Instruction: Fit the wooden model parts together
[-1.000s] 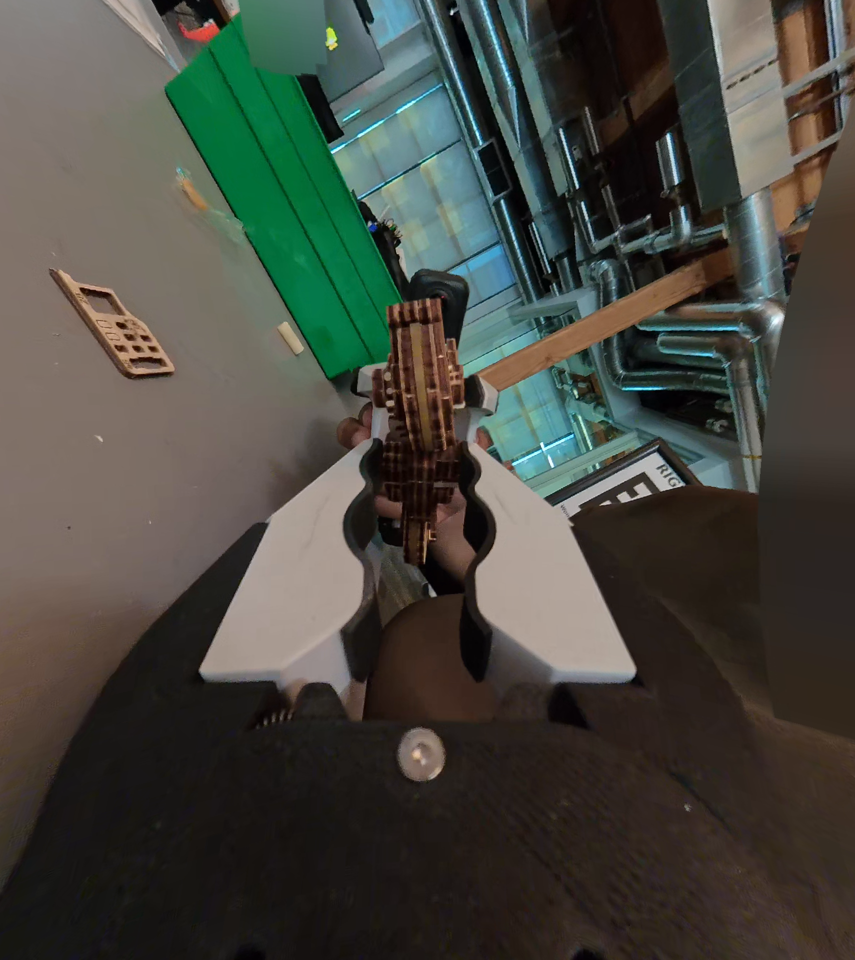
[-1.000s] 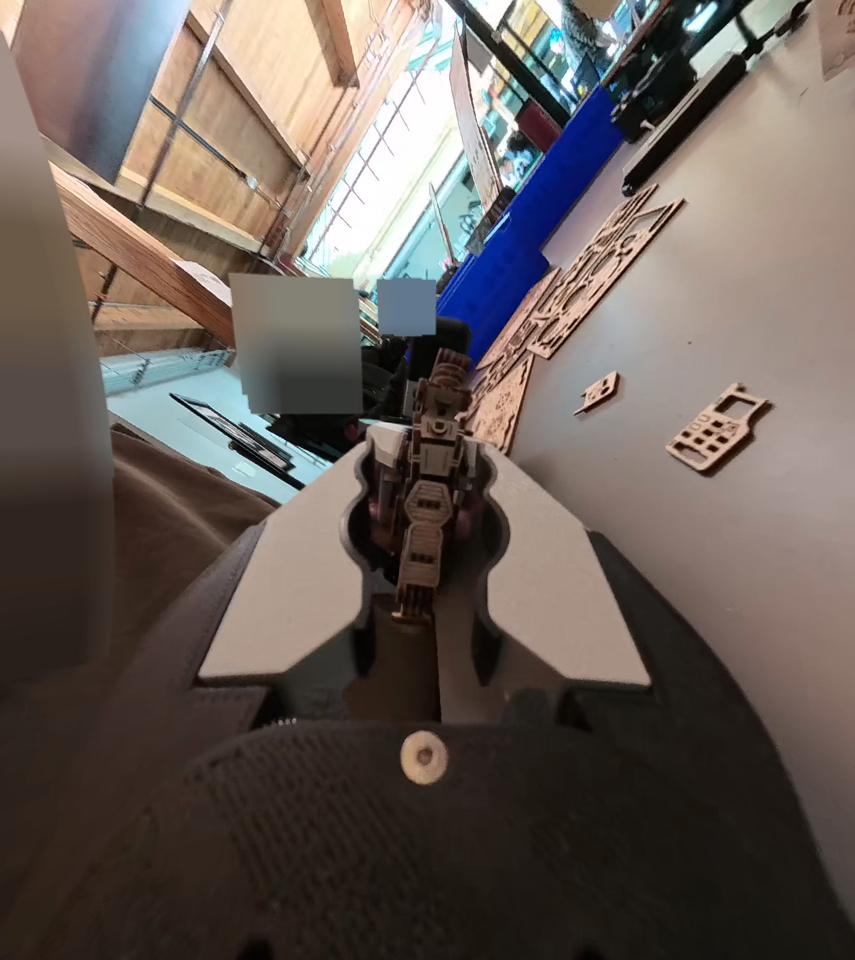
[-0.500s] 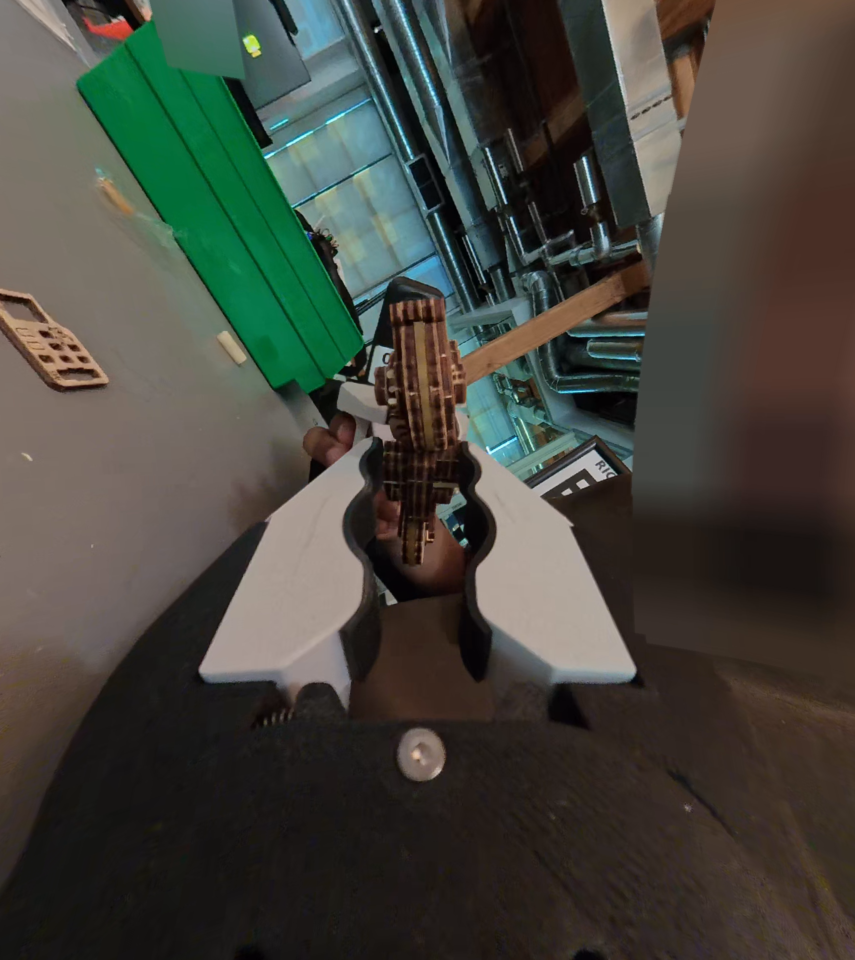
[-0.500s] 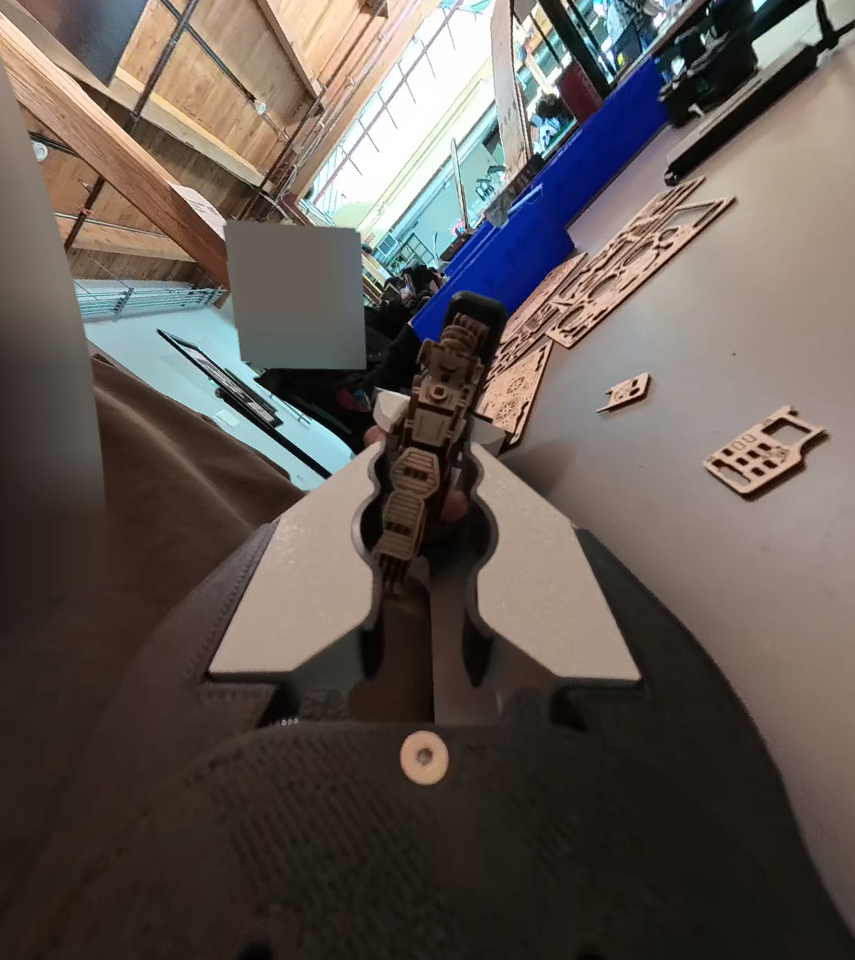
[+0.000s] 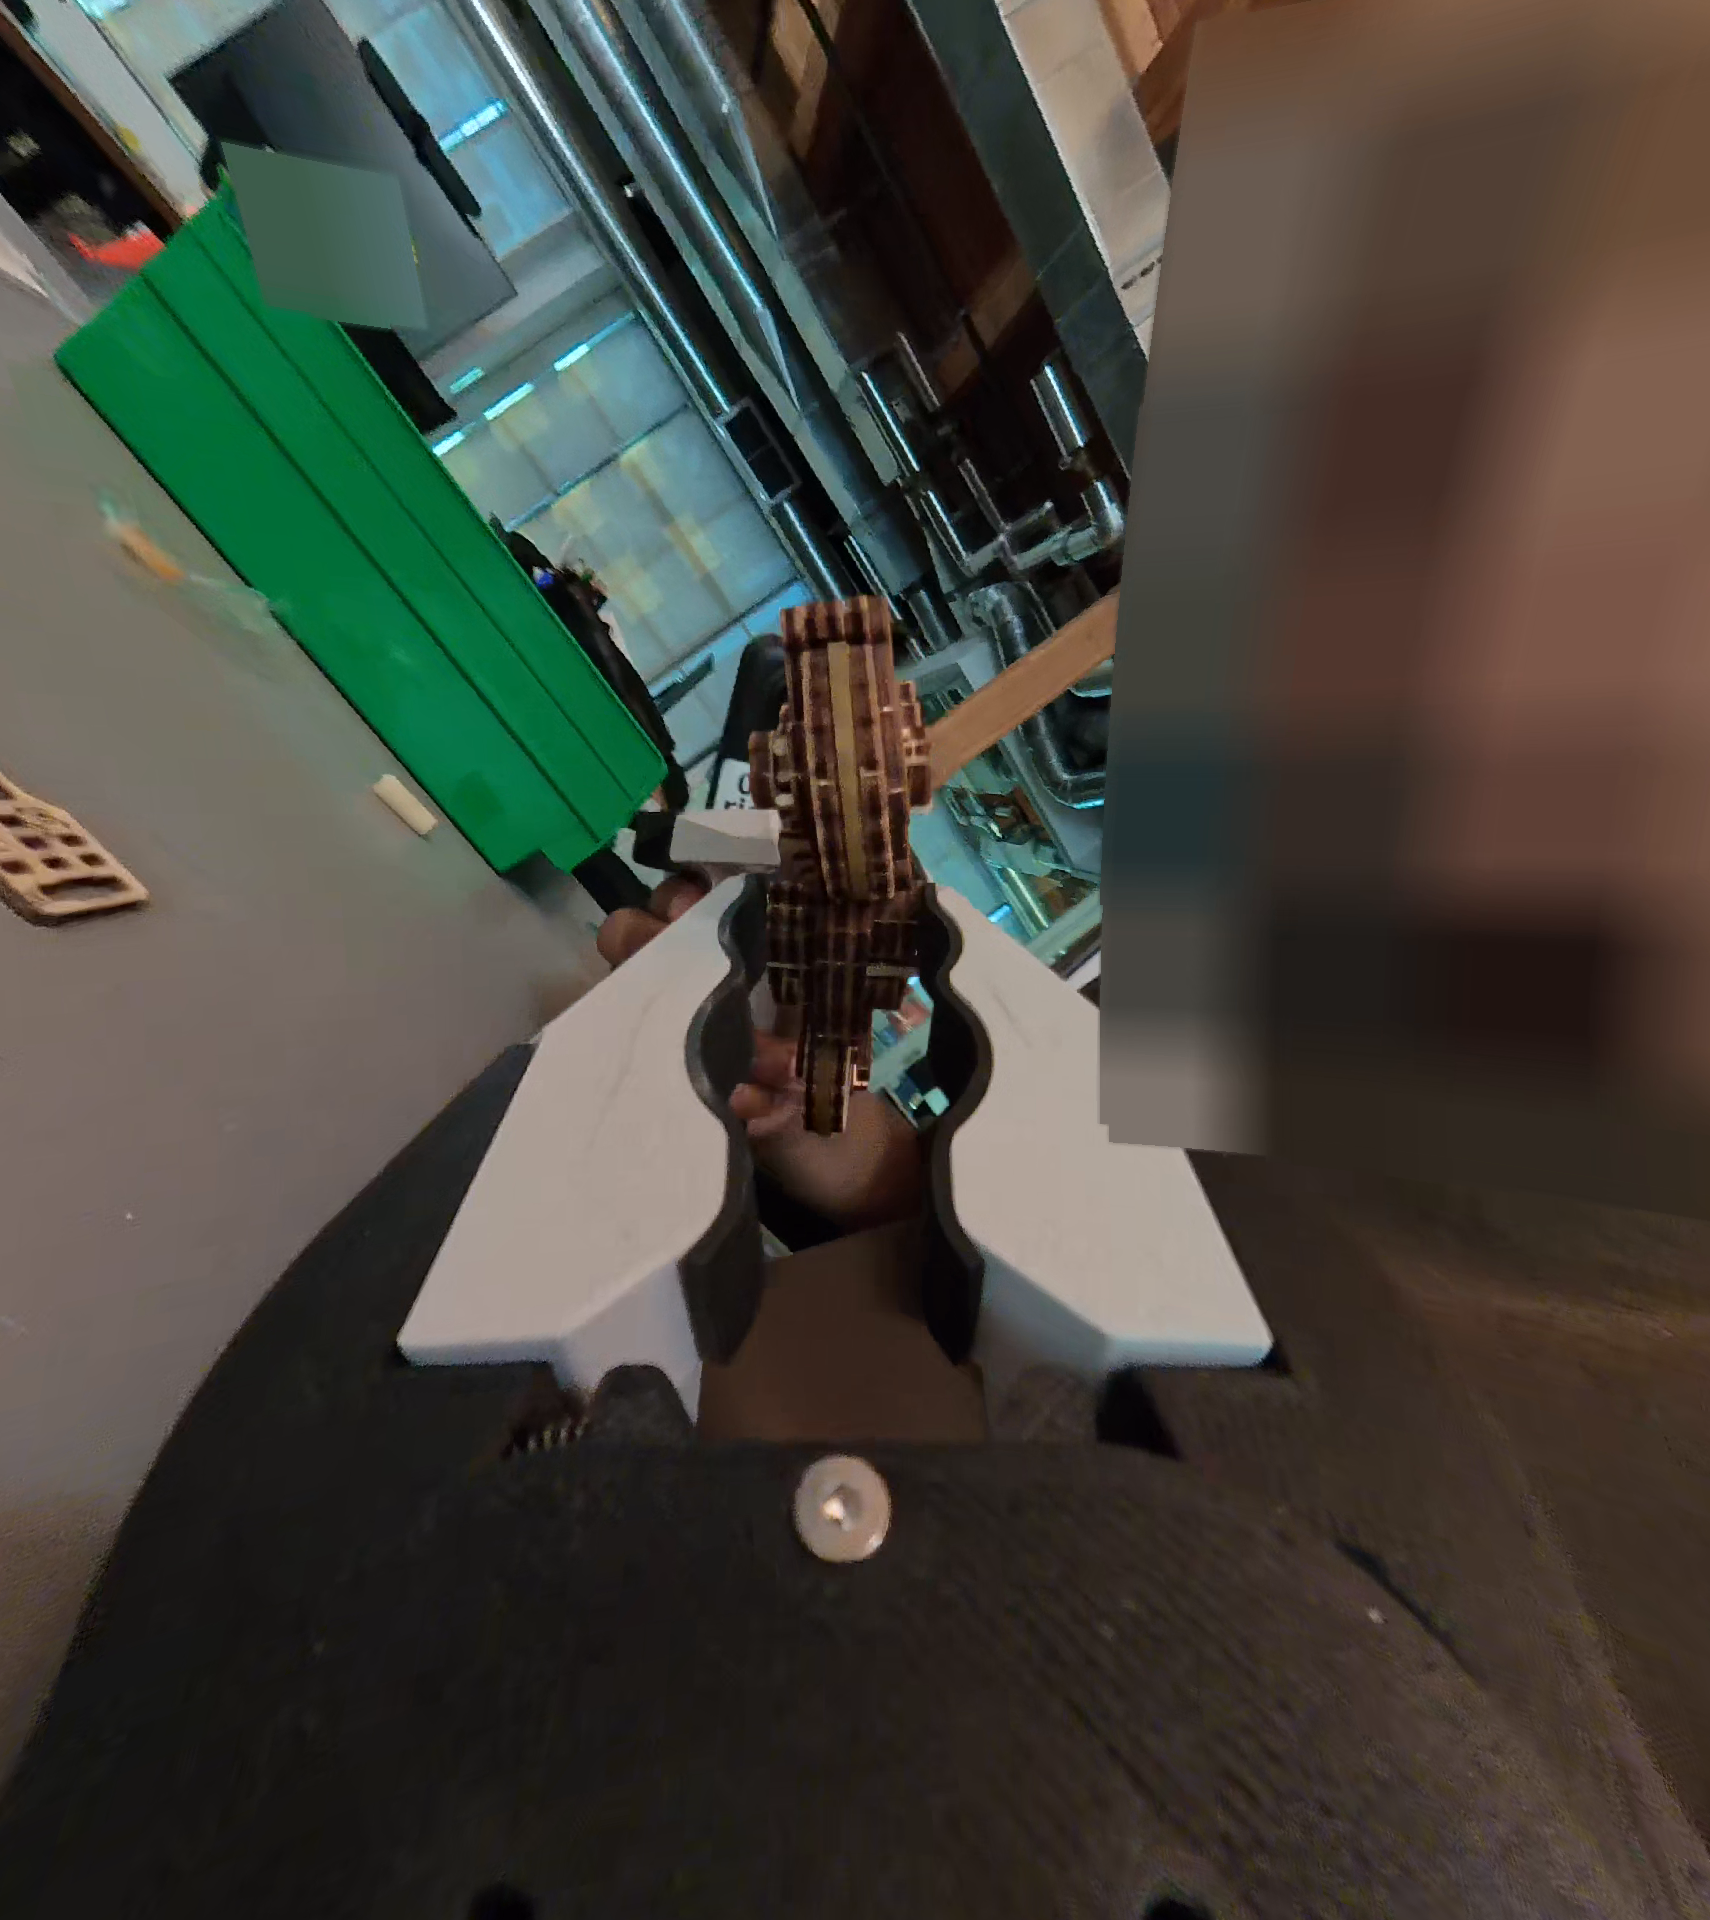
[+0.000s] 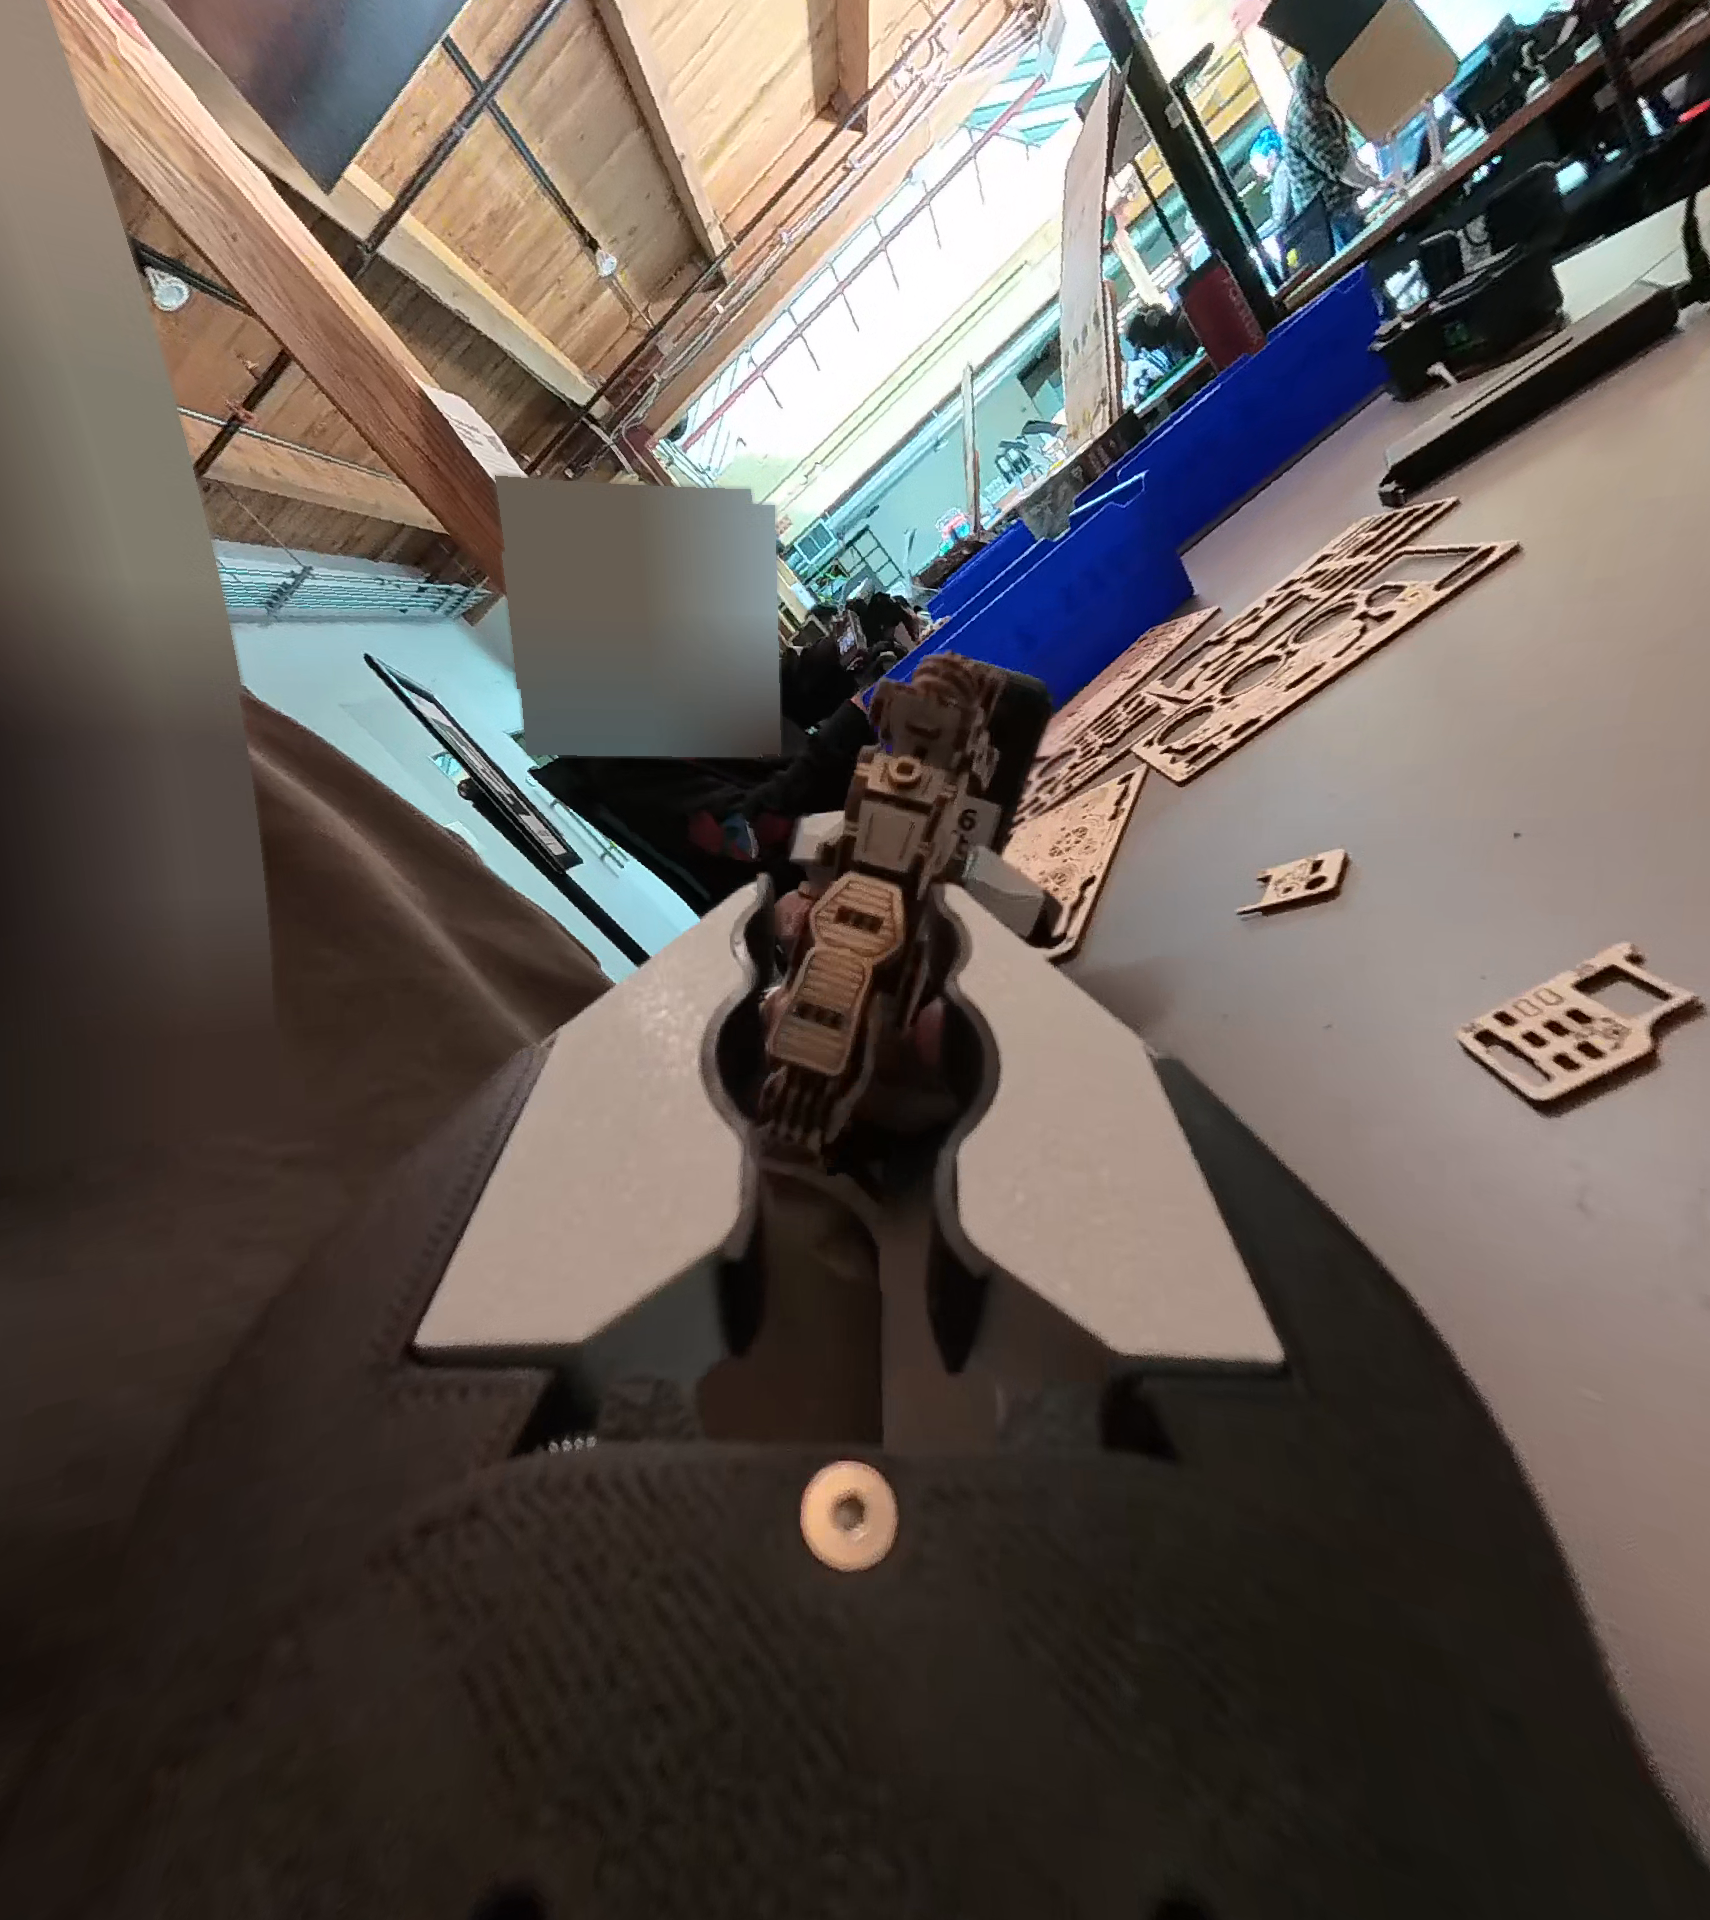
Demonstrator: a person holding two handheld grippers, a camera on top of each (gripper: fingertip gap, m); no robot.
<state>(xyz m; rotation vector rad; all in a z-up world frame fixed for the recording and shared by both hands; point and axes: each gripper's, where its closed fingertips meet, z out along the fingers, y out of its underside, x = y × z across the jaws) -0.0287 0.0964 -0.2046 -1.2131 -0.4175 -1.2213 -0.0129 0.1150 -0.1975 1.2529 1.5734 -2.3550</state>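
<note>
1. Left gripper (image 5: pixel 838 925): the jaws are closed to a narrow gap and clamp the wooden model (image 5: pixel 843 831) between the white fingers (image 5: pixel 622 1091) at the tips.
2. In the left wrist view the model's layered dark and pale edge faces the camera. Its upper part rises past the fingertips; its narrow lower end hangs into the scalloped gap between the jaws.
3. Right gripper (image 6: pixel 856 914): the jaws are likewise drawn in on the same model (image 6: pixel 861 935), gripping it near the tips.
4. In the right wrist view the model's engraved pale face shows, standing upright between the jaws and held above the grey table (image 6: pixel 1453 1195).
5. The two grippers meet tip to tip on the model.
6. On the table lie a loose slotted wooden part (image 6: pixel 1576 1031), a smaller part (image 6: pixel 1298 879) and cut-out sheets (image 6: pixel 1329 644).
</note>
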